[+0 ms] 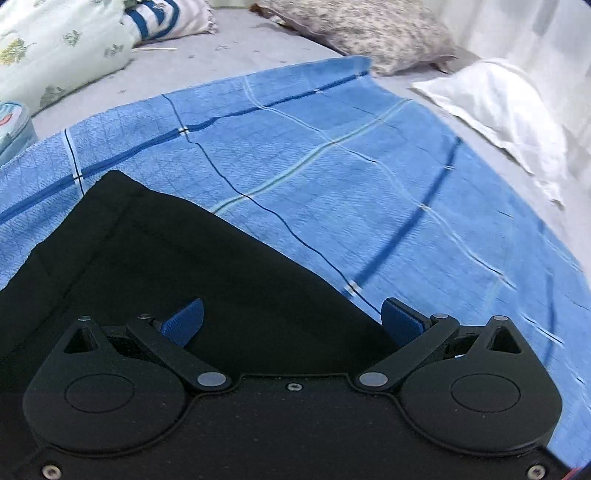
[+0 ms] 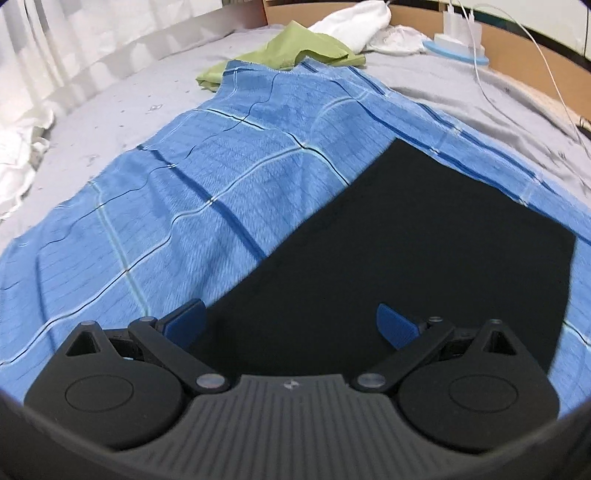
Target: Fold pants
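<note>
From my left wrist view, my left gripper (image 1: 291,325) hangs with its jaws spread wide and nothing between them, low over the black pants (image 1: 177,266), which lie flat on the blue checked cloth (image 1: 332,177) spread over the bed (image 1: 236,55). One straight edge of the pants runs diagonally from the upper left down to my right-hand blue finger pad (image 1: 400,321), and a seam line shows near the far corner. The risk here, as I judge it, is that the dark fabric hides its own layers: if I close on that edge I may pinch only the top layer, or catch the blue cloth along with it, and the fold would then drag the cloth into wrinkles. From my right wrist view, my right gripper (image 2: 290,325) is likewise wide open and empty, poised over the other part of the pants (image 2: 424,240), whose far corner lies close to the cloth's striped border. The cloth (image 2: 184,192) already ripples to the left, so a snagged grasp could bunch it further. If my two sides close at uneven depths or lift at different rates, the pants would likely skew and the edges would not meet. A green cloth (image 2: 295,48), a white bundle (image 2: 354,22) and a charging cable (image 2: 535,62) lie farther off on the bed; they look well clear, though a wide sweep could reach the cable.
</note>
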Motion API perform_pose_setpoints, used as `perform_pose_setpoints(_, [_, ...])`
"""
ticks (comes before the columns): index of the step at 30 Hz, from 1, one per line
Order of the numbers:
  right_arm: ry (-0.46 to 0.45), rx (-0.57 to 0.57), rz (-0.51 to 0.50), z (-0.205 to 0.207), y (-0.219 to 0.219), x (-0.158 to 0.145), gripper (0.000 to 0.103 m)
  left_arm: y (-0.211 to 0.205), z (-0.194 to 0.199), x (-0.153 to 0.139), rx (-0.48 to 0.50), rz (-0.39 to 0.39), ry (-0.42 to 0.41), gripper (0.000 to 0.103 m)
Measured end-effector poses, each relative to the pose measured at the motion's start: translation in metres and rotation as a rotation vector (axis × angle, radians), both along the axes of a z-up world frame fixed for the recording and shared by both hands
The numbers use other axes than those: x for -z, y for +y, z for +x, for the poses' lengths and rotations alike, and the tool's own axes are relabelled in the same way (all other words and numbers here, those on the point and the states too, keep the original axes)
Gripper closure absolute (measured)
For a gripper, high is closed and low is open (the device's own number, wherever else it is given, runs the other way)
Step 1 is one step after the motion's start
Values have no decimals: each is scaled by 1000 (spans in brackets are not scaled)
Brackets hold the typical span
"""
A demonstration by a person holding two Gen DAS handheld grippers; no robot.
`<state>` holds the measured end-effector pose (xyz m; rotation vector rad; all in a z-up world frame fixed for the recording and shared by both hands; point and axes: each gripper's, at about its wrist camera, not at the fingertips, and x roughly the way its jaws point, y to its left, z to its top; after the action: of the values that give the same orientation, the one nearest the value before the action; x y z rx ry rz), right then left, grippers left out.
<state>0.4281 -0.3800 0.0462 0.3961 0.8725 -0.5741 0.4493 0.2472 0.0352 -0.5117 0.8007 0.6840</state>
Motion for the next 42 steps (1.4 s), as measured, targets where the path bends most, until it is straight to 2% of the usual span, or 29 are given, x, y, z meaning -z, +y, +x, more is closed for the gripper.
perform_pose_setpoints(2, [21,25,-25,12,1,8,0,-3,4,4,-16,63,19,0])
perform_pose_setpoints(6, [57,60,-91,31,4,18,0,-3,13,13,-39,113,88,0])
perform_pose_setpoints(9, [78,64,-112,39,1,21,0,-1,14,14,-52,117,93,0])
perform_pose_setpoints(12, [75,95,-74,37,-13,23,1,2,15,14,-64,106,92,0])
perform_pose_setpoints(14, [60,81,-55,33,-21,21,14,3,15,13,-63,96,95,1])
perform_pose_setpoints(15, [57,72,-58,32,-24,19,19,4,13,12,-69,96,93,5])
perform_pose_setpoints(17, [47,52,-55,25,-31,14,45,3,8,10,-83,106,82,16])
perform_pose_setpoints(18, [45,53,-46,22,-35,11,54,3,5,9,-89,108,77,23])
perform_pose_setpoints(19, [34,53,-22,18,-41,8,71,3,2,7,-94,112,71,28])
perform_pose_setpoints(20, [17,50,18,14,-48,6,80,3,-1,6,-94,119,66,41])
perform_pose_setpoints(21, [-3,49,66,8,-55,4,85,2,-4,4,-91,129,61,58])
perform_pose_setpoints(22, [-17,50,98,4,-60,3,93,2,-7,1,-83,134,49,66])
perform_pose_setpoints(23, [-37,50,134,-2,-65,1,96,2,-11,-1,-68,128,32,81])
perform_pose_setpoints(24, [-60,48,163,-9,-69,-2,97,3,-15,-4,-56,110,16,90])
perform_pose_setpoints(25, [-78,42,174,-14,-72,-5,98,4,-19,-6,-49,91,4,93])
perform_pose_setpoints(30, [-155,-2,193,-55,-84,-28,99,8,-48,-25,-42,57,-27,98])
perform_pose_setpoints(37, [-220,-66,199,-145,-102,-57,100,6,-124,-61,28,113,-78,100])
perform_pose_setpoints(40, [-244,-86,193,-190,-106,-62,100,5,-166,-76,46,204,-99,102])
perform_pose_setpoints(42, [-252,-84,219,-219,-110,-60,100,9,-194,-82,47,219,-117,102])
